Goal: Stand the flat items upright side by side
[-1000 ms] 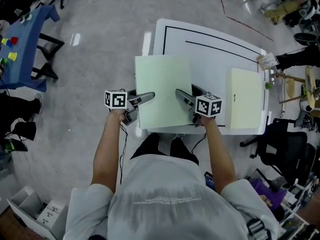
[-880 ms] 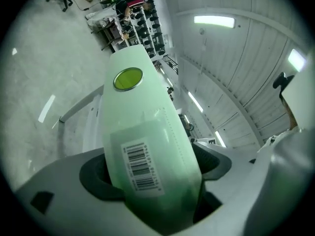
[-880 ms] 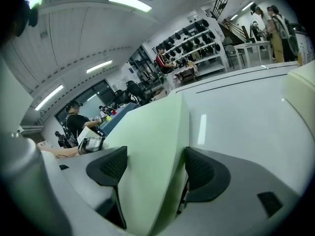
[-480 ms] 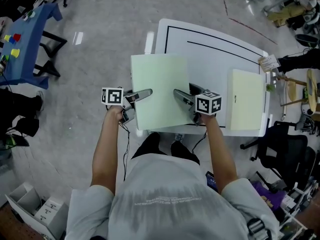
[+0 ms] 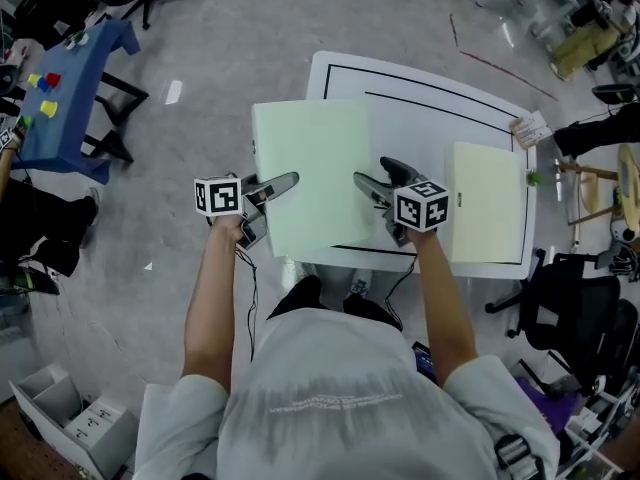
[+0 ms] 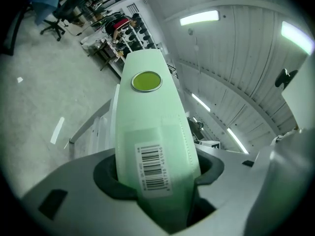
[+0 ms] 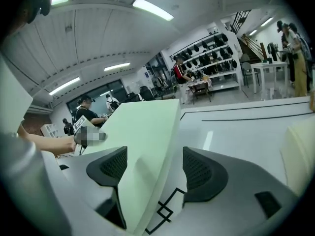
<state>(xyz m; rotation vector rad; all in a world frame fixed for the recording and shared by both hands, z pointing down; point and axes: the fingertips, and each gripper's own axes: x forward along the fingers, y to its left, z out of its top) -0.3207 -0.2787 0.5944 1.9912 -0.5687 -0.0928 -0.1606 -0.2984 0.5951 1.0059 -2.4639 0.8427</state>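
Observation:
A pale green flat folder (image 5: 310,168) hangs over the near left part of the white table (image 5: 420,98), held between both grippers. My left gripper (image 5: 290,181) grips its left edge; in the left gripper view the barcoded spine (image 6: 147,127) fills the jaws of my left gripper (image 6: 157,176), which have just been closing and press on it. My right gripper (image 5: 372,176) is at the right edge. In the right gripper view the folder (image 7: 142,132) leans on the left pad of my right gripper (image 7: 155,168), with a gap to the right pad. A cream flat item (image 5: 487,203) lies flat at the table's right.
A blue table (image 5: 70,78) with small coloured blocks stands at the far left. A black office chair (image 5: 570,308) is off the table's right side. White bins (image 5: 70,418) sit on the floor at the lower left. People and racks show far behind the table (image 7: 246,132).
Both grippers have risen with the green folder, which now looks larger and sits slightly further left. The cream item has not moved.

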